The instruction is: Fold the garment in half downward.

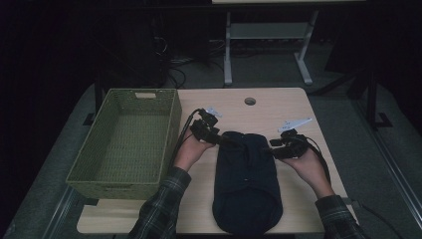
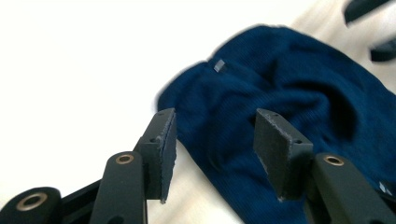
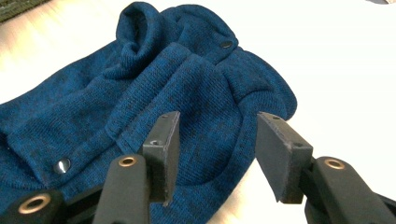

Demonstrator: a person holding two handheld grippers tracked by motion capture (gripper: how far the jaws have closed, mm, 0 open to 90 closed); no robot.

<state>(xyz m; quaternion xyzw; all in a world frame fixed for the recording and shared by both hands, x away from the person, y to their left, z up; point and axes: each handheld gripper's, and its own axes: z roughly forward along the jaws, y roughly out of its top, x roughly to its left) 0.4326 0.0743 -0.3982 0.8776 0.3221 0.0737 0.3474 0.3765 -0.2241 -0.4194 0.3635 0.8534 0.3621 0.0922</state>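
Note:
A dark blue knitted garment (image 1: 246, 184) lies lengthwise on the light wooden table (image 1: 278, 107), its far end bunched up. My left gripper (image 1: 226, 141) is at the far left corner of the garment and my right gripper (image 1: 272, 149) at the far right corner, each held in a hand. In the left gripper view the left gripper (image 2: 212, 114) is open, hovering over the garment's (image 2: 289, 88) edge with nothing pinched. In the right gripper view the right gripper (image 3: 217, 116) is open above a rounded fold of the garment (image 3: 187, 84), which has metal snap buttons (image 3: 226, 44).
A green woven basket (image 1: 119, 189) stands on the left side of the table, close to my left forearm. A round cable hole (image 1: 250, 101) sits near the table's far edge. Beyond the table are the legs of another desk (image 1: 228, 55) and cables on the floor.

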